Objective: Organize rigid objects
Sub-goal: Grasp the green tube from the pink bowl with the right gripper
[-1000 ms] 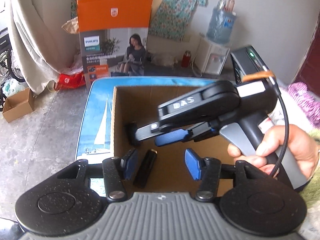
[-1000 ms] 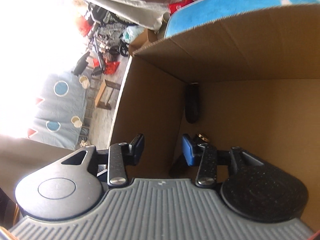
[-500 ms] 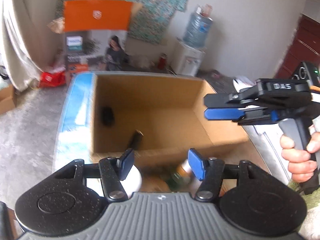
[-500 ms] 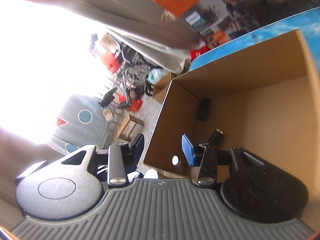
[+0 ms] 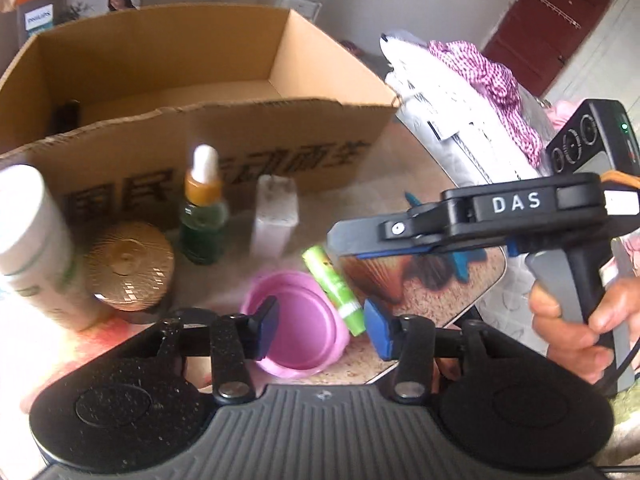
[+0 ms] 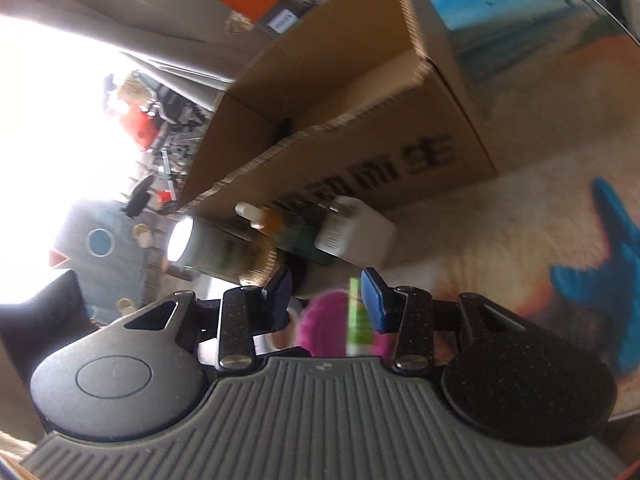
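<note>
The left gripper (image 5: 318, 330) has its blue pads apart and empty, above a shallow pink plastic lid (image 5: 298, 322) on the table. The right gripper (image 6: 326, 298) is also spread wide and holds nothing; a thin green plastic tube (image 5: 332, 290) lies just beside the lid, roughly between its fingers. I judge the tube light, stiff and a little slippery, so it is best pinched across its middle. Behind stand a green glass dropper bottle (image 5: 202, 216), probably fragile, a golden ribbed jar (image 5: 128, 266) and the open brown cardboard box (image 5: 192, 140). Only the left view shows a dark object inside the box; only the right view shows the plug pins of a white adapter (image 6: 354, 234).
</note>
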### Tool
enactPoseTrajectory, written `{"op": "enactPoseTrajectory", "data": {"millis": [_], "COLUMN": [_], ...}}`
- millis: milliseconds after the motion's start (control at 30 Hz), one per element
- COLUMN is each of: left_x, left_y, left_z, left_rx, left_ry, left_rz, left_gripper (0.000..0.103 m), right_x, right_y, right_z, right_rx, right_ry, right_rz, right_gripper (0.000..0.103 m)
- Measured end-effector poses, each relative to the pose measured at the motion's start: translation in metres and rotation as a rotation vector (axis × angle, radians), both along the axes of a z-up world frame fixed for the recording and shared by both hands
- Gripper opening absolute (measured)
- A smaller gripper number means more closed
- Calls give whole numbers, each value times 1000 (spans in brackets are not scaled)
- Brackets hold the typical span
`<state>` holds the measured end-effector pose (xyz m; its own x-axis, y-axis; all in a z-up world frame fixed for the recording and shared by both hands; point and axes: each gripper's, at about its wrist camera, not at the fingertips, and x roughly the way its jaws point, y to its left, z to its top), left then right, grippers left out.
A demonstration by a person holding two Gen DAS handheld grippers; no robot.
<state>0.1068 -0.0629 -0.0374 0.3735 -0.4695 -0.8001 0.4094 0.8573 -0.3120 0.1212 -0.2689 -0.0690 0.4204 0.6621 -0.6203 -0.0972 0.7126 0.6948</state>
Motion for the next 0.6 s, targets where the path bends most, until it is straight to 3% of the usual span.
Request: {"op": "enactPoseTrajectory", "data": {"millis": [300, 467, 600], "left_x": [7, 12, 14], "left_y": [-23, -26, -26], "left_z": [-16, -21, -25], "left_rx": [0, 6, 14], "left_ry": [30, 42, 44], "left_rz": [-28, -31, -22], "left_gripper": [38, 28, 27], "right_x": [10, 9, 5], "right_y": [5, 8, 10], "right_z": [-29, -31, -25], "right_rx": [58, 81, 69], "right_ry": [58, 64, 36], "right_rz": [-21, -19, -11], "right_gripper": [37, 21, 16]}}
